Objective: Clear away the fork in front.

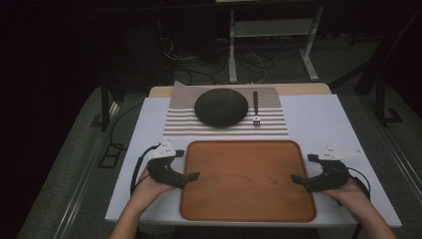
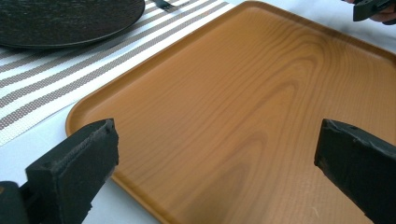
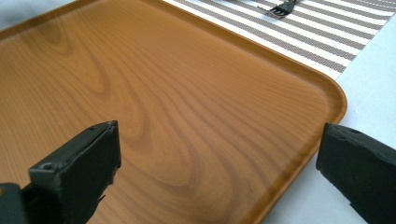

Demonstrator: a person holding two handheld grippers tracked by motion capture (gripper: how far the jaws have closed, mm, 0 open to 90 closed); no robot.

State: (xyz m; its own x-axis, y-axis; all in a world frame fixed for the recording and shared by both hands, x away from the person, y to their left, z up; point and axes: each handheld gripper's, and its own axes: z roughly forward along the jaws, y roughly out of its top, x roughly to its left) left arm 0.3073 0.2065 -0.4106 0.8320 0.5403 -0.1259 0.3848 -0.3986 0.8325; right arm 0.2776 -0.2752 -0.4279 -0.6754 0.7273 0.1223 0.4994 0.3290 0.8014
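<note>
Both grippers' wide jaws at opposite edges of the wooden tray (image 1: pixel 247 179).

No text, label, brand, number or sign can be read anywhere here.

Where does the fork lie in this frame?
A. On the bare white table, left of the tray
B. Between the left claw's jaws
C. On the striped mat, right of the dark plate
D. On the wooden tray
C: in the high view the fork lies on the striped mat, just right of the dark plate, beyond the tray, which holds nothing.
</note>
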